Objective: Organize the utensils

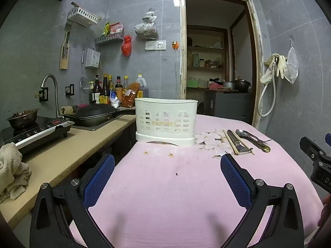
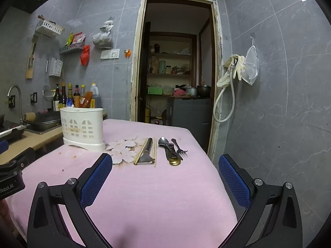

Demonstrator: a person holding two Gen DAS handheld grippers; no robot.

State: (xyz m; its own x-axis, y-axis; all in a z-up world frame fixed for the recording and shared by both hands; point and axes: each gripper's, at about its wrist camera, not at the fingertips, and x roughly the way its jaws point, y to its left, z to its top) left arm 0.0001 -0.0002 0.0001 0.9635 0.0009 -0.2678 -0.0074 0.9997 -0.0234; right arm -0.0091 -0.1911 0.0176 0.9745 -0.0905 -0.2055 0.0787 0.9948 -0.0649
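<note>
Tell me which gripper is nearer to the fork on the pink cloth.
Right. The right gripper hovers open just short of the fork, which lies ahead of it. The left gripper faces the white basket, with the fork off to its right.

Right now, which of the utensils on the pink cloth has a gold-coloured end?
The spoon lying in the right-hand cluster, its gold bowl pointing toward the camera; the silver spoon and fork beside it have none.

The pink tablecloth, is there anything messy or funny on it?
Yes, a little. The pink tablecloth has small brownish crumbs or stains in front of the white utensil holder. The chopsticks lie split, one on each side of a metal tool, instead of together.
</note>
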